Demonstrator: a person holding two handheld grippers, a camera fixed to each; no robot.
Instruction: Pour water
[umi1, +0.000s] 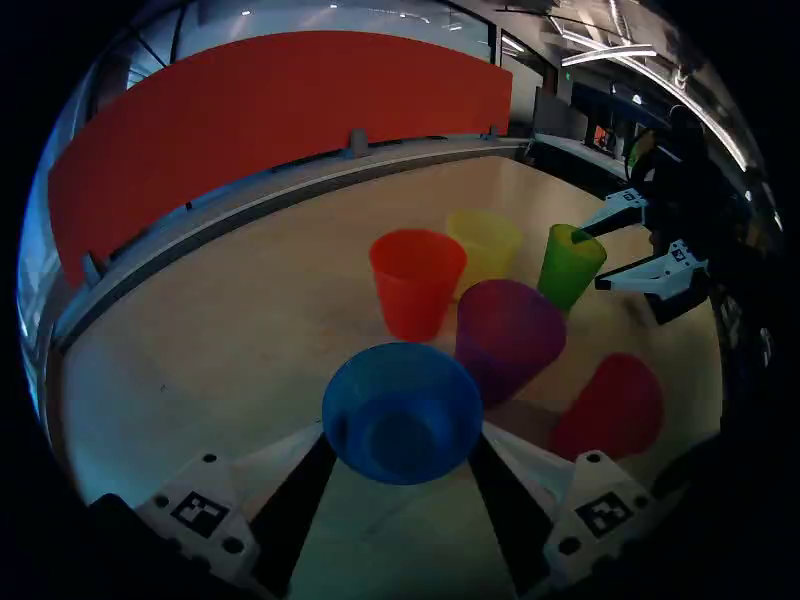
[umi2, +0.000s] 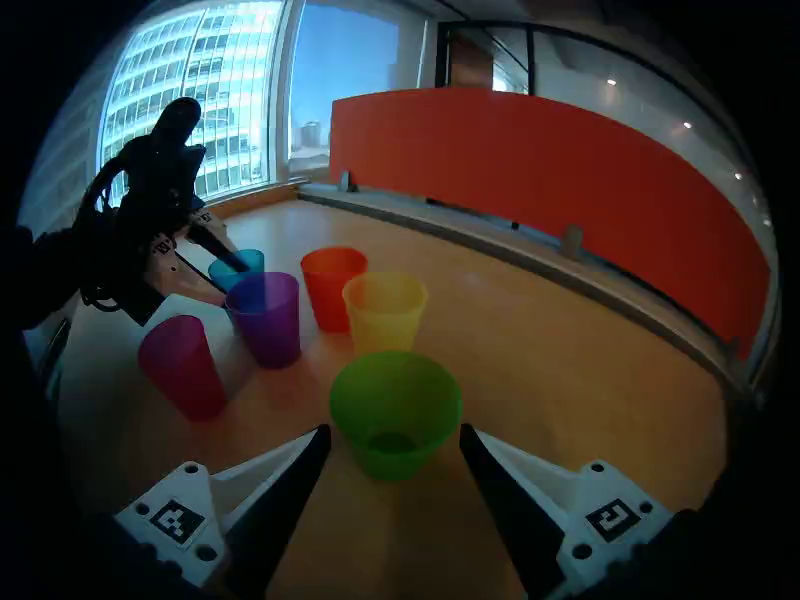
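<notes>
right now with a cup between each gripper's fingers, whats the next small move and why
Probably close the left gripper gently on the blue cup: its fingers flank the cup, but a firm grip isn't evident. The right gripper likewise straddles the green cup, so neither looks ready to lift or tilt.

A pale wooden table (umi2: 560, 360) meets an orange partition (umi2: 600, 170) beside tall windows (umi2: 200, 100).

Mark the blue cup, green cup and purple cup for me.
blue cup (umi1: 402, 418), left gripper view, inside bottom.
green cup (umi2: 395, 400), right gripper view, inner wall.
purple cup (umi2: 266, 325), right gripper view, outer side.
</notes>
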